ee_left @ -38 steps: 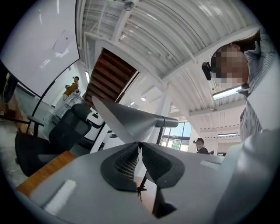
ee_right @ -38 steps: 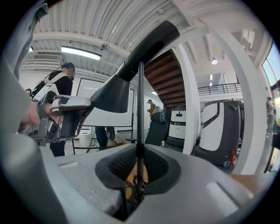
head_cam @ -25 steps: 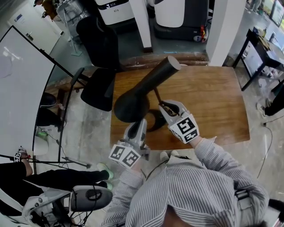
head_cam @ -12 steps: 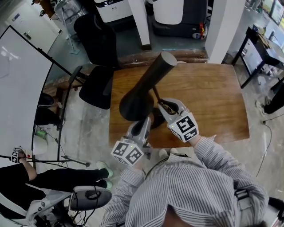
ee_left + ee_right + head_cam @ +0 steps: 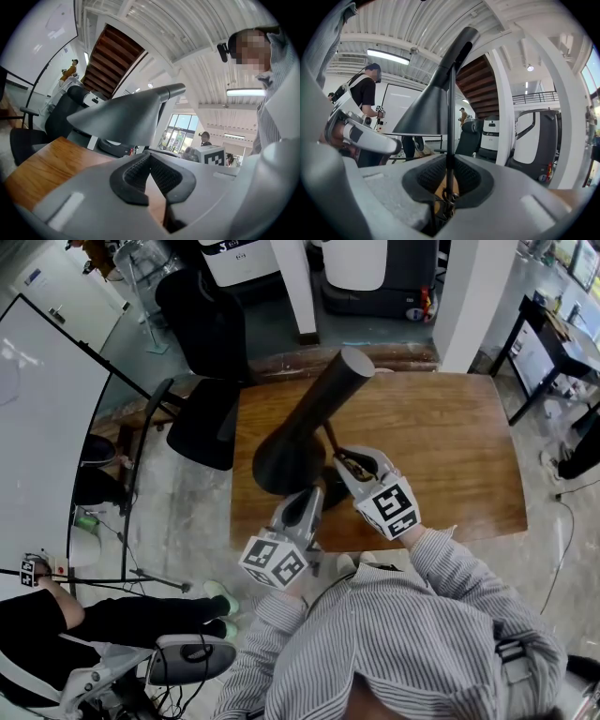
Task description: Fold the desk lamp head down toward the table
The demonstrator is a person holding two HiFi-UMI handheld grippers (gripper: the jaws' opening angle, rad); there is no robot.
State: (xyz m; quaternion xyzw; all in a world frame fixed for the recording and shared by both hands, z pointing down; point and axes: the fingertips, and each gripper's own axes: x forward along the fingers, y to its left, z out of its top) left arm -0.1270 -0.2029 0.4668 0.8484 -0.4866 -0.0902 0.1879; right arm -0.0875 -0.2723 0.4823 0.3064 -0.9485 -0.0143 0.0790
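Right gripper (image 5: 449, 165): clamped on lamp stem (image 5: 450, 108).
Left gripper (image 5: 150, 161): jaws pressed together, nothing held, beside lamp head (image 5: 126, 115).
Lamp head: tilted above table (image 5: 450, 446).

Matte black cone-shaped metal desk lamp head (image 5: 309, 418), plain all over; thin black metal lamp stem (image 5: 450, 117) in the same black. Warm brown wooden table (image 5: 450, 456) with darker streaky grain. Light grey plastic left gripper (image 5: 314, 495) and light grey plastic right gripper (image 5: 345, 463), jaws lined with black ribbed rubber pads (image 5: 133, 174). White left marker cube (image 5: 275, 563) and white right marker cube (image 5: 394, 507), both with black blocky square patterns. Long-sleeved cotton shirt (image 5: 422, 634) in fine grey-and-white stripes. Black padded office chair (image 5: 211, 343). Mottled grey concrete floor (image 5: 187, 512), paler patches.
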